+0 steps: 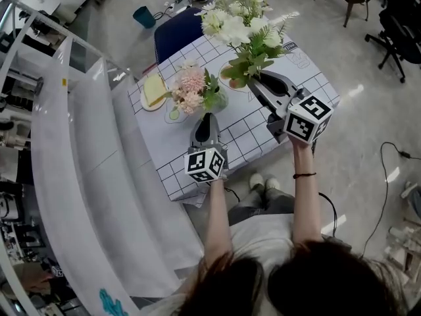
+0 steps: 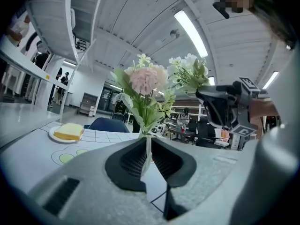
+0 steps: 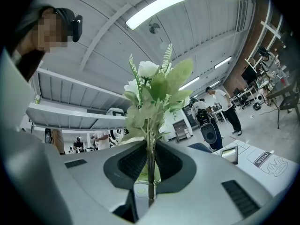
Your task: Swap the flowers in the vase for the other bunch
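My left gripper [image 1: 205,118] is shut on the thin pale stem of a pink flower bunch [image 1: 190,87], which stands upright over the checked tablecloth [image 1: 247,133]. In the left gripper view the stem runs between the closed jaws and the pink blooms [image 2: 147,81] rise above them. My right gripper [image 1: 254,81] is shut on the green stems of a white flower bunch [image 1: 240,22], held higher and to the right. The right gripper view shows those stems [image 3: 150,149] pinched between the pads. What looks like a small clear vase [image 1: 220,101] sits beside the pink bunch, mostly hidden by leaves.
A plate with a yellow slab [image 1: 154,91] lies at the table's far left corner. A blue chair [image 1: 176,33] stands behind the table. A white curved structure [image 1: 99,176] runs along the left side. The table's near edge is close to the person's legs.
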A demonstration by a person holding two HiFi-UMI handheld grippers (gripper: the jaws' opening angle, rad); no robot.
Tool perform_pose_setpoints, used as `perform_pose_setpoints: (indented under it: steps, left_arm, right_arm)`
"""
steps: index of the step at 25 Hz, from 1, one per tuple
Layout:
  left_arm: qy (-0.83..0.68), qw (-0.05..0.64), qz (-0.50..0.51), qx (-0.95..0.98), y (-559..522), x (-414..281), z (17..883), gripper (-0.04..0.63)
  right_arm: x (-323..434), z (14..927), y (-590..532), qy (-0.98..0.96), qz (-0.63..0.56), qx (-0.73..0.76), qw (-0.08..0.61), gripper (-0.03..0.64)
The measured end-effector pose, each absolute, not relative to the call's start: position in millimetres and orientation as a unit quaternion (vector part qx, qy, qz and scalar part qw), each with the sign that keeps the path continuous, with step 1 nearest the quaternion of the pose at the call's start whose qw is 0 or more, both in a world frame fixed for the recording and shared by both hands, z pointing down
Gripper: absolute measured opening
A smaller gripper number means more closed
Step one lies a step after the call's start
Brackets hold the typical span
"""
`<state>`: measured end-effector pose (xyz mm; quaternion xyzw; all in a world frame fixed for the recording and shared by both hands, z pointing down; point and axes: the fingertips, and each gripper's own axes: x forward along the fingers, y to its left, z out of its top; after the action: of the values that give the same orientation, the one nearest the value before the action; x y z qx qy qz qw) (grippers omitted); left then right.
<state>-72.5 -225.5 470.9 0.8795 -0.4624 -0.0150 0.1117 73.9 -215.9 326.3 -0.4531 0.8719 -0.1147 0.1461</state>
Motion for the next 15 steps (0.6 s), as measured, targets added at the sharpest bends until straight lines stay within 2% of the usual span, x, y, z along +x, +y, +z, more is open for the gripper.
perform_pose_setpoints:
  steps: [5,15]
  left_arm:
    - [-0.452,0.117,-0.029,0.884,-236.9,-70.7,473.8,0.106]
    - [-0.440,0.112,-0.039,0.890,-260.5,-64.3,471.0,0.197]
  right_arm:
    - [74.8,330.5,-220.5,0.869,-0.110,-0.459,0.148,0.051]
    - [77.4,337.6,-225.7,0.864,-0.107,-0.469,0.145,0.051]
